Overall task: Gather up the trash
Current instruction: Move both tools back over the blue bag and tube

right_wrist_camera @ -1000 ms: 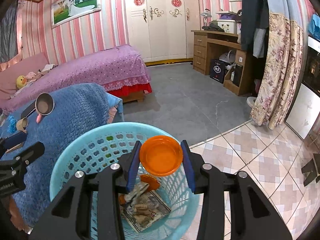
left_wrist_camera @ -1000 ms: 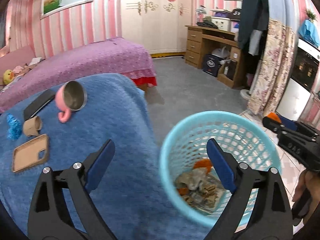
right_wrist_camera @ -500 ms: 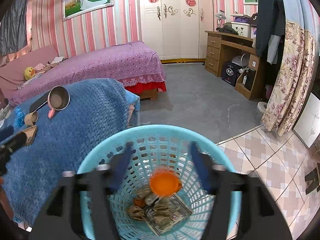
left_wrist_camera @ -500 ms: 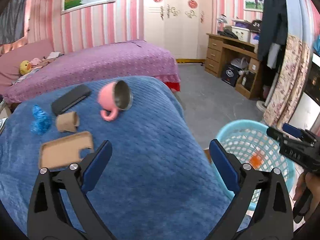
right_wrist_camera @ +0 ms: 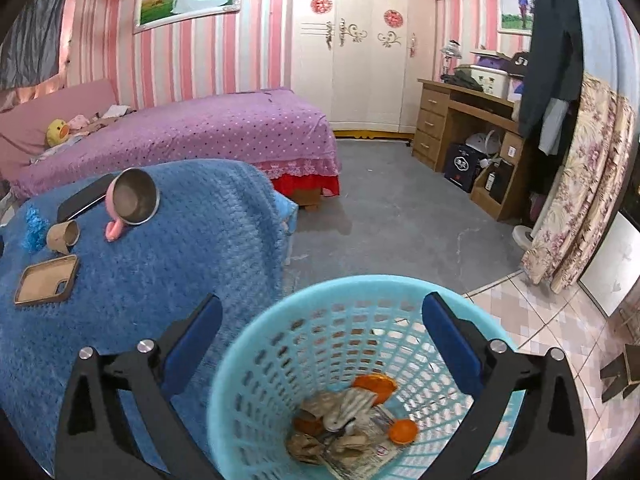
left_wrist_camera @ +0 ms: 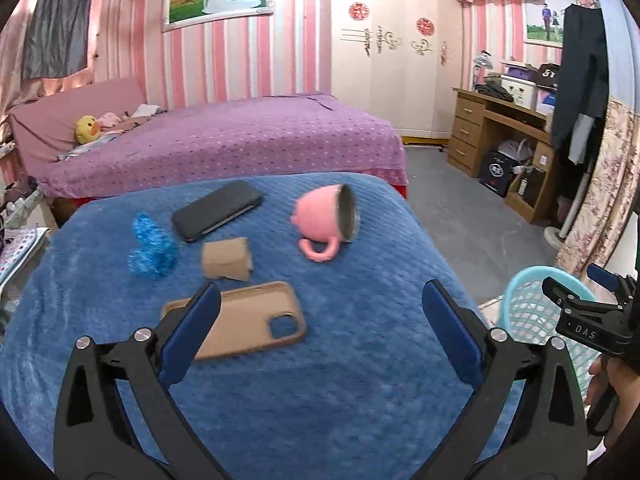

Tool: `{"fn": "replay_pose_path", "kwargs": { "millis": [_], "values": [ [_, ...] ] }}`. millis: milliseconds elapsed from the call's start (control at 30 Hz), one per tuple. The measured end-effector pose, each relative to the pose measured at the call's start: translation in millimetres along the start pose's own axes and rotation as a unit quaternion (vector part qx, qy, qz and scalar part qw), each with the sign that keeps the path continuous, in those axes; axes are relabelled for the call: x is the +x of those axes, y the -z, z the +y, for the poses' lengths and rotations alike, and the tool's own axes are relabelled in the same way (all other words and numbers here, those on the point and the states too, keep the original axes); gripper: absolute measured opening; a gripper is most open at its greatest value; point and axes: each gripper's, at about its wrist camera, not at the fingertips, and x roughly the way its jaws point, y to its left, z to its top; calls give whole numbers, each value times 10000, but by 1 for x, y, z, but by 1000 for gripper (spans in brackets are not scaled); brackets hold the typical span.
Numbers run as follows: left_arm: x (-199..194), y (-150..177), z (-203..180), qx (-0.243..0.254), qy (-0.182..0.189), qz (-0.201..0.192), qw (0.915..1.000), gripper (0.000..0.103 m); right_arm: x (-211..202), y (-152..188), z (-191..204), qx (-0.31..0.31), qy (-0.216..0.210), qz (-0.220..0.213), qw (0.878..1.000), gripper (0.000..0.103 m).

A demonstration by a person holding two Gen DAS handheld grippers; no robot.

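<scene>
My right gripper (right_wrist_camera: 322, 340) is open and empty above the light blue mesh trash basket (right_wrist_camera: 256, 364). In the basket lie crumpled papers (right_wrist_camera: 340, 428) and orange lids (right_wrist_camera: 376, 386). My left gripper (left_wrist_camera: 320, 332) is open and empty over the blue-covered table (left_wrist_camera: 340, 380). On the table lie a cardboard tube (left_wrist_camera: 227, 258), a blue crumpled scrap (left_wrist_camera: 151, 248), a tan phone case (left_wrist_camera: 248, 318), a black phone (left_wrist_camera: 218, 210) and a tipped pink mug (left_wrist_camera: 326, 220). The basket (left_wrist_camera: 524, 312) and the right gripper (left_wrist_camera: 580, 304) show at the right of the left wrist view.
A purple bed (left_wrist_camera: 224, 144) stands behind the table. A wooden desk (right_wrist_camera: 468, 124) and a floral curtain (right_wrist_camera: 580, 184) are on the right. Grey floor (right_wrist_camera: 400, 220) lies between the bed and the desk, tiled floor (right_wrist_camera: 552, 320) beside the basket.
My right gripper has opened and dropped the orange lid into the basket. My left gripper has swung left from the basket to over the table items.
</scene>
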Motion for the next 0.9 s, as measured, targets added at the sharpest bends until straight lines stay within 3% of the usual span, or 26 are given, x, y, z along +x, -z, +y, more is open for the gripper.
{"fn": "replay_pose_path", "kwargs": {
  "millis": [333,733,900],
  "values": [
    [32,3,66,-16,-397,97,9992,97,11,-11,66,-334,-295,15,9990,98],
    [82,15,176,-529,-1051,563,9915,97,29,-15,124,-260,-503,153,9983,98],
    [99,11,209,-845,-969,696,9893,97,35,-19,141,-336,-306,143,9989,98]
  ]
}}
